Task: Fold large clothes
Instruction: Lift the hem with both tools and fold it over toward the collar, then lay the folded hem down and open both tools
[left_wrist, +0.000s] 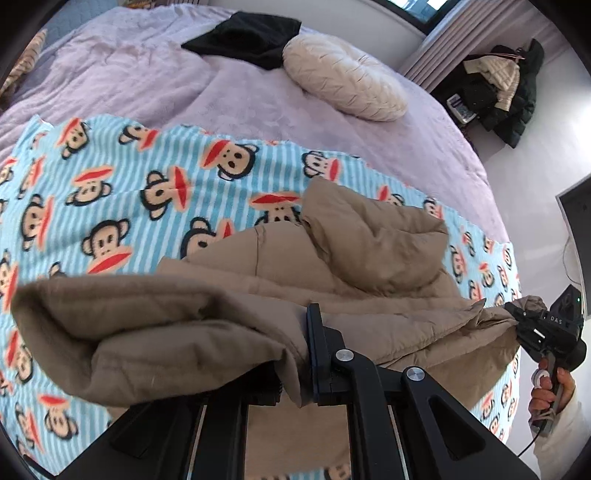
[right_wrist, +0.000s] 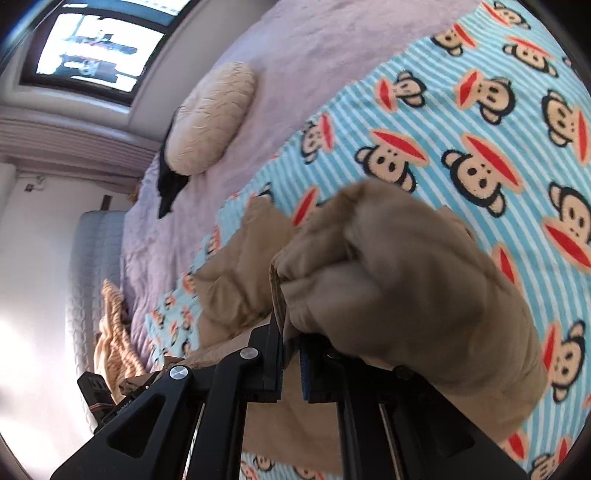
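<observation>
A tan padded jacket (left_wrist: 369, 258) lies bunched on a blue striped monkey-print blanket (left_wrist: 110, 184), with one edge lifted between both grippers. My left gripper (left_wrist: 301, 365) is shut on a thick fold of the jacket; cloth drapes over and hides its left finger. In the same view, at the far right, my right gripper (left_wrist: 515, 317) pinches the jacket's other end, with a hand (left_wrist: 546, 391) on its handle. In the right wrist view the right gripper (right_wrist: 291, 354) is shut on a jacket hem (right_wrist: 406, 295), which bulges over its right finger above the blanket (right_wrist: 480, 110).
The blanket lies on a bed with a lilac cover (left_wrist: 147, 74). On it lie a cream round cushion (left_wrist: 343, 81) and a black garment (left_wrist: 251, 37). Dark coats (left_wrist: 506, 92) are piled beyond the bed. A window (right_wrist: 92, 55) and striped tan cloth (right_wrist: 114, 332) show too.
</observation>
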